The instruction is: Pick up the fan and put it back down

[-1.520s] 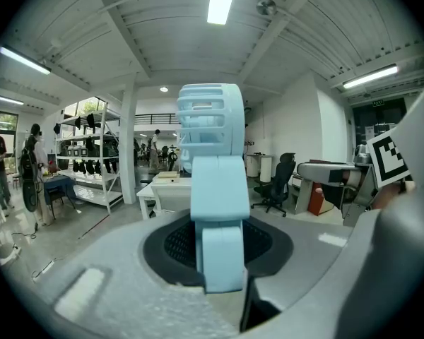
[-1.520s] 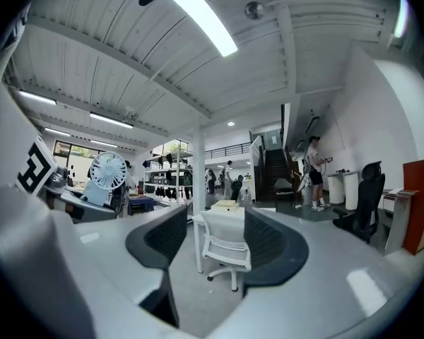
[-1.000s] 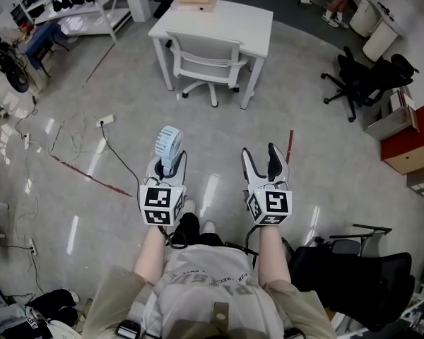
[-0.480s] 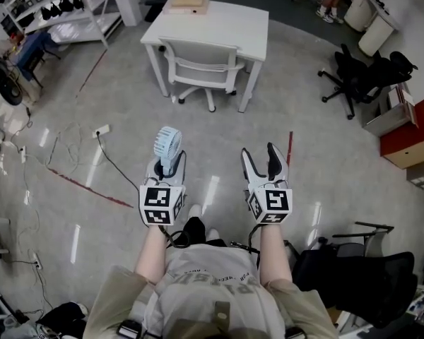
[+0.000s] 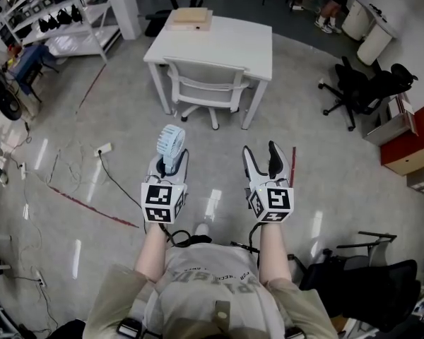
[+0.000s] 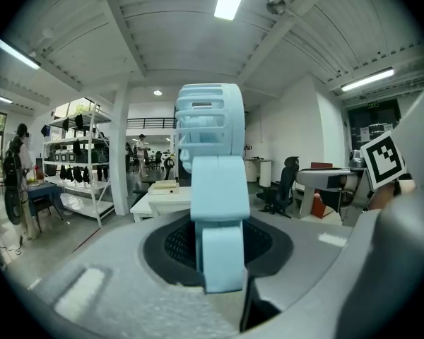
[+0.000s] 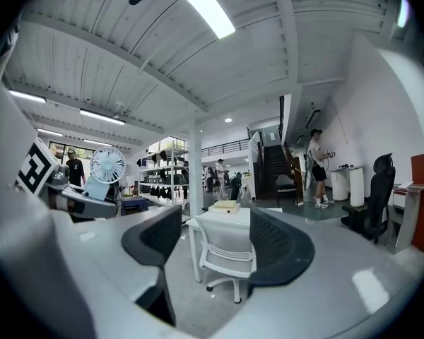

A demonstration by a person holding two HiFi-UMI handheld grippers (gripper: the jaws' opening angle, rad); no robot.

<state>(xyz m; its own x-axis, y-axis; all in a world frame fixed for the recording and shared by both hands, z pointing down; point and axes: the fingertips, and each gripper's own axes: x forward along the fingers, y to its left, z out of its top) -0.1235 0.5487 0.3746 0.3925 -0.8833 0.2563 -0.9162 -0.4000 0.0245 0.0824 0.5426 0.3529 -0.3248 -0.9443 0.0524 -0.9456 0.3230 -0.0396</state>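
Observation:
A small light-blue fan (image 5: 172, 143) stands upright between the jaws of my left gripper (image 5: 171, 164), which is shut on its handle and held in the air over the floor. In the left gripper view the fan (image 6: 212, 182) fills the middle, its handle clamped between the dark pads of my left gripper (image 6: 219, 254). My right gripper (image 5: 267, 155) is held level beside it, open and empty. In the right gripper view nothing lies between the pads of the right gripper (image 7: 219, 242), and the fan (image 7: 107, 165) shows at the left. A white table (image 5: 233, 37) stands ahead.
A white chair (image 5: 206, 76) is pushed under the table, and a wooden box (image 5: 191, 18) lies on its far corner. Black office chairs (image 5: 364, 87) and a red cabinet (image 5: 413, 140) stand at the right. Shelving (image 5: 56, 20) is at the far left, and cables (image 5: 102, 162) trail across the floor.
The floor cable and power strip have slid down the picture: the person has walked forward toward the table. Both grippers keep their pose, and the fan stays gripped.

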